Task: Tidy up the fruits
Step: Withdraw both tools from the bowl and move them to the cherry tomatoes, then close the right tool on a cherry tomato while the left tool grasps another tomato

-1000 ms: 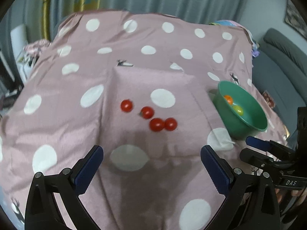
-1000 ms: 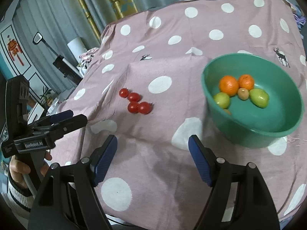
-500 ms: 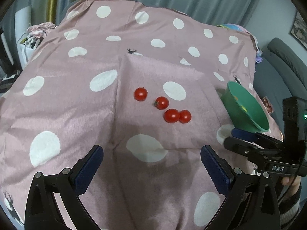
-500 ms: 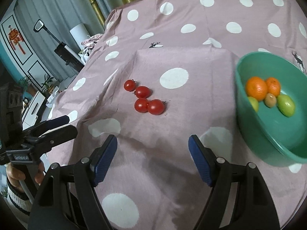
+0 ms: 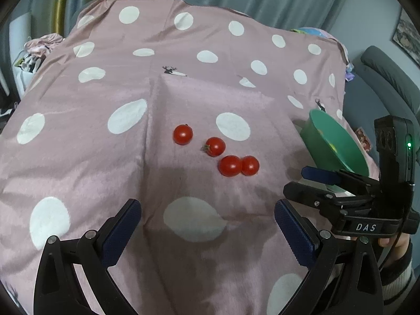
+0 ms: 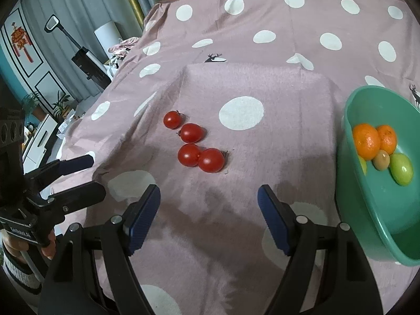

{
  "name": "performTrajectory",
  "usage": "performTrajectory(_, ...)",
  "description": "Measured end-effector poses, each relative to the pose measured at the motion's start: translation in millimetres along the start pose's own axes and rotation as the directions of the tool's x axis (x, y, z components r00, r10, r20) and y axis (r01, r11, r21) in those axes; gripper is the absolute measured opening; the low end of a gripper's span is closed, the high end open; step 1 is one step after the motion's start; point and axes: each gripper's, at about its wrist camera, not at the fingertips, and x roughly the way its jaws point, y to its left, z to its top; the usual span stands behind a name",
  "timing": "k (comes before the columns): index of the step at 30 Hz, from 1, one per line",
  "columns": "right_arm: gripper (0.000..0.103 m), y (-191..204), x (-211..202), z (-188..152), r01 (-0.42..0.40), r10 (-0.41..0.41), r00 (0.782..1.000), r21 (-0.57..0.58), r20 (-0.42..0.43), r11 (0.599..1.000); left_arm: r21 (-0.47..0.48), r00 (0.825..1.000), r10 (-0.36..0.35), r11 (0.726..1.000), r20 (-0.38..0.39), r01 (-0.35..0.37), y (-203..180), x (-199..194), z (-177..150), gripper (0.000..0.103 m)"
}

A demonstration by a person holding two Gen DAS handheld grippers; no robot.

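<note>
Left wrist view: left gripper (image 5: 207, 233) at bottom centre, jaws wide apart, nothing between the blue pads, only pink polka-dot cloth (image 5: 78, 136) beneath. Four cherry tomatoes (image 5: 215, 151) in mid-frame on the cloth: one alone at the upper left of the group, one with a green stem just below and right of it, two touching side by side at the lower right. Green bowl (image 5: 338, 141) at the right edge, tilted in perspective, only a sliver of yellow-green showing inside; contents otherwise not readable from here. Right gripper (image 5: 302, 182) seen side-on at lower right, in front of the bowl, held by a hand (image 5: 393, 244) in a striped cuff.

Right wrist view: right gripper (image 6: 208, 216) at bottom centre, jaws apart and empty, hovering over the cloth short of the tomatoes (image 6: 195, 144), which sit just above and between the pads. Bowl (image 6: 375, 210) at the right edge, well apart from the tomatoes, holding two oranges (image 6: 374, 140) touching near the far wall, a small brown kiwi (image 6: 381, 160) just below them, a green fruit (image 6: 400, 169) to its right and part of another green one (image 6: 363, 165) at the left wall. Left gripper (image 6: 89, 176) at far left, fingers apart.
</note>
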Motion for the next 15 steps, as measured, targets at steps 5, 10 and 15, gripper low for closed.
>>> performTrajectory(5, 0.077, -1, 4, 3, 0.021, -0.021, 1.000, -0.022, -0.005, 1.000, 0.019, 1.000, 0.002, 1.000, -0.007, -0.002, 0, 10, 7, 0.101)
performTrajectory(10, 0.076, -2, 10, 10, 0.037, -0.038, 0.999, -0.055, -0.014, 0.998, 0.042, 1.000, -0.001, 0.999, -0.021, 0.002, -1, 22, 15, 0.101)
performTrajectory(15, 0.068, 1, 25, 17, 0.037, -0.042, 0.998, -0.095, -0.041, 0.995, 0.050, 0.999, 0.004, 0.999, -0.046, -0.001, -3, 36, 20, 0.101)
